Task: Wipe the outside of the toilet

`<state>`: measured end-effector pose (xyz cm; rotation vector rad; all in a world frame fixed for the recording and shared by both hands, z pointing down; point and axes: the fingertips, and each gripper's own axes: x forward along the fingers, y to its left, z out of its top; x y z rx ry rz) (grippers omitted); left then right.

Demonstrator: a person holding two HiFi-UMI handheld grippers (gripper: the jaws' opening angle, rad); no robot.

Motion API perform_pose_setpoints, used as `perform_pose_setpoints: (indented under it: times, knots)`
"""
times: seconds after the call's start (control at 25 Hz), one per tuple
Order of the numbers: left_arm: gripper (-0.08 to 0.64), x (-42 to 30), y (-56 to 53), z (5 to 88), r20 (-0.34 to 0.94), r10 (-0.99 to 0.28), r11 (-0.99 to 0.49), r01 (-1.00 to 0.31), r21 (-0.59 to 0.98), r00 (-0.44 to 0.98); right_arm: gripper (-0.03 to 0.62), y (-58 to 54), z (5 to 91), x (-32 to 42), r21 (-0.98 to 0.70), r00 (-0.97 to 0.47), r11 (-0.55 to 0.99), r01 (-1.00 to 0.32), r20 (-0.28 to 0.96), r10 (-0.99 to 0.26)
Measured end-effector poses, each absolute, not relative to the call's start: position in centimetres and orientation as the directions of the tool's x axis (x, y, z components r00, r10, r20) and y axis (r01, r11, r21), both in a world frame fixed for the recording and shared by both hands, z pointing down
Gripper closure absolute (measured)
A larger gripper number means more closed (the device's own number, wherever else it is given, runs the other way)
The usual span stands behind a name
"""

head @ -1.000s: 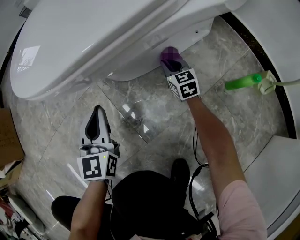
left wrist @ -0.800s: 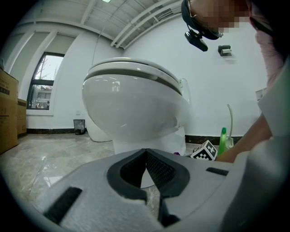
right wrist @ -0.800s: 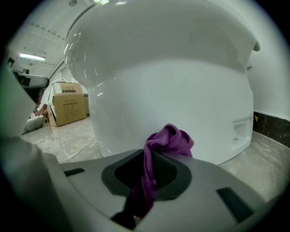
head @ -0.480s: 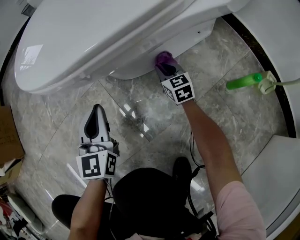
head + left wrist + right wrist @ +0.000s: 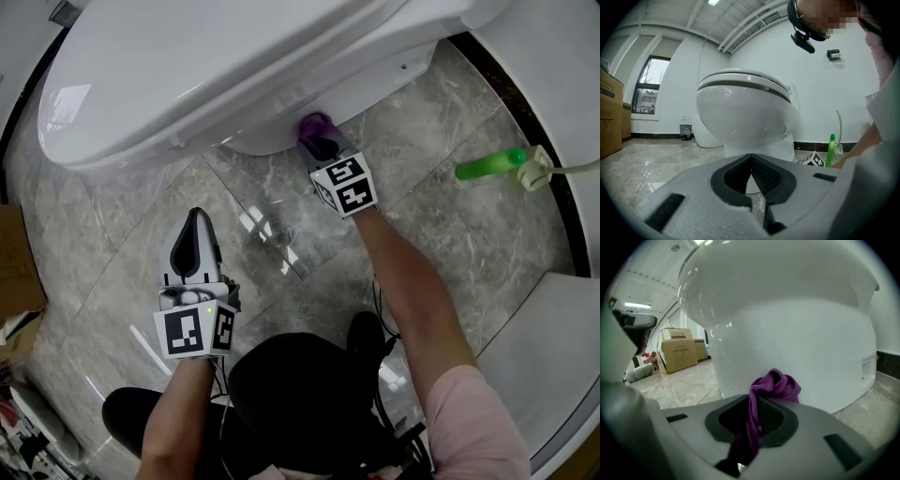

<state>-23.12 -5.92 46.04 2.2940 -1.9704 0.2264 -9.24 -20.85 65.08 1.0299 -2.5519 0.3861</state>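
right gripper [image 5: 325,150] clamped on purple cloth [image 5: 314,124], cloth against toilet [image 5: 216,66] base | left gripper [image 5: 195,230] closed, empty, well apart

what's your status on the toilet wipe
Right gripper shut on purple cloth, cloth against toilet. Left gripper shut, empty, off the toilet. Nothing blocking.

We see a glossy grey marble floor [image 5: 112,234]. On it stand the toilet [image 5: 234,66], an upright green bottle [image 5: 487,164] to its right, and a box [image 5: 14,262] at left.
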Motion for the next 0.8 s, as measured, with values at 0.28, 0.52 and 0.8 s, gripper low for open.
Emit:
perform_pose_setpoints:
  times: [0.28,0.52,0.8]
  knots:
    - [0.552,-24.3,-5.2,45.9,0.177,-0.975,-0.136,-0.991,-0.010,0.132,0.534,-19.6,65.1,-11.9,-0.138,-0.691,0.712,-0.688,0.422,-0.587]
    - [0.552,-26.0,-4.5,45.6,0.171,-0.978,-0.122,-0.993,-0.009,0.118,0.534,-18.3,65.0,-14.3,-0.145,-0.712,0.734,-0.664,0.422,-0.561]
    - [0.552,-28.6,-3.5,45.2,0.165,-0.981,-0.101,-0.995,-0.006,0.099,0.534,-15.4,64.1,-19.5,-0.185,-0.775,0.784,-0.592,0.398,-0.491]
